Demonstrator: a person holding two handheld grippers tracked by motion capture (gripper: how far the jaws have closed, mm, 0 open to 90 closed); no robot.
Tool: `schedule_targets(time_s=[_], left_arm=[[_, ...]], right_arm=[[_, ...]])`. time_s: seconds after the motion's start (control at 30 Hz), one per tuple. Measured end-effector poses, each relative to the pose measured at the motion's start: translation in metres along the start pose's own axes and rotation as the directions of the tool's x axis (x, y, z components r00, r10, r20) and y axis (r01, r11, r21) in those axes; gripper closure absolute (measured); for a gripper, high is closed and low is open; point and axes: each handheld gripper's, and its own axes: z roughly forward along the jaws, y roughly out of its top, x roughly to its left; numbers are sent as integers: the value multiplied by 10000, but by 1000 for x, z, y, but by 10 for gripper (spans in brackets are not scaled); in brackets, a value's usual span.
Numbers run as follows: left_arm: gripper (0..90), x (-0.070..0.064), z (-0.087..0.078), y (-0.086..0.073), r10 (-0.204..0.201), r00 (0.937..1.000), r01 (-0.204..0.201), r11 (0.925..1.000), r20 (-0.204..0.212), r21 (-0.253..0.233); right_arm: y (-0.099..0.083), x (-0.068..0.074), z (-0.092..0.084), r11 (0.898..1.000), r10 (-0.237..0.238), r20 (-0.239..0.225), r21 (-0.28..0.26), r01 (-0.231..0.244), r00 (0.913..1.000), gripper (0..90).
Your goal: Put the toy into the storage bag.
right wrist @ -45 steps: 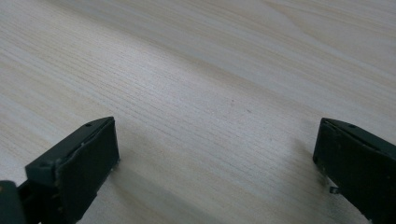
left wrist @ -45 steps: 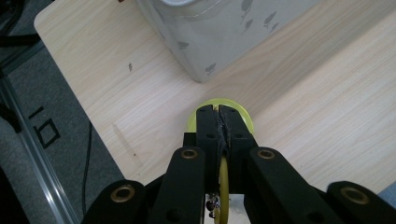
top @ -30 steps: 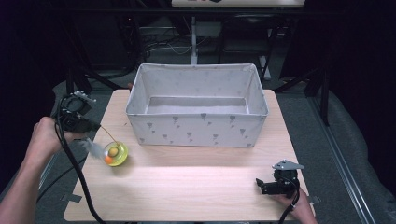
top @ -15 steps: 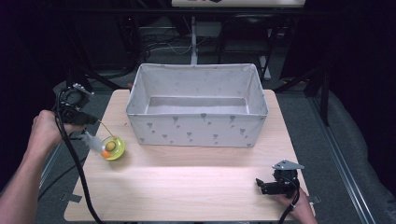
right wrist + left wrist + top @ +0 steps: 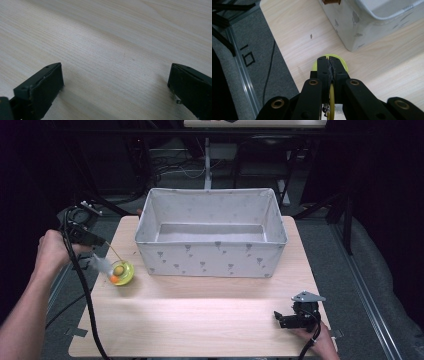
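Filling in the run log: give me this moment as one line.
left gripper: shut on yellow toy, above table's left side | right gripper: open, resting at front right | fabric box: mid-table

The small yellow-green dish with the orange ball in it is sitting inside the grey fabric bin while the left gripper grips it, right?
Not inside. In the high view the small yellow-green dish is outside the grey fabric bin, by its left front corner, above the wooden table. The left gripper does grip it.

In the left gripper view, the left gripper [image 5: 329, 62] covers most of the yellow-green disc [image 5: 344, 65]. The contents of the disc are too small to identify in the high view.
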Motion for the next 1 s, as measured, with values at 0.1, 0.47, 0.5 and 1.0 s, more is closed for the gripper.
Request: schedule_targets(time_s=[0.1, 0.47, 0.5, 1.0], left_arm=[[880, 3, 0, 6, -45, 10000, 45, 10000, -43, -22], [881, 9, -8, 26, -28, 9996, 22, 9998, -285, -217], [881, 10, -9, 28, -34, 9996, 27, 9997, -268, -245], [881, 21, -24, 54, -124, 9991, 122, 9999, -402, -53]], right_arm=[[0, 0, 0, 10000, -1, -1, 1, 1, 10000, 0], [0, 0, 0, 10000, -1, -2, 2, 1, 10000, 0], [0, 0, 0, 10000, -4, 0, 1, 4, 10000, 0], [0, 0, 0, 10000, -48, -9, 24, 48, 10000, 0]])
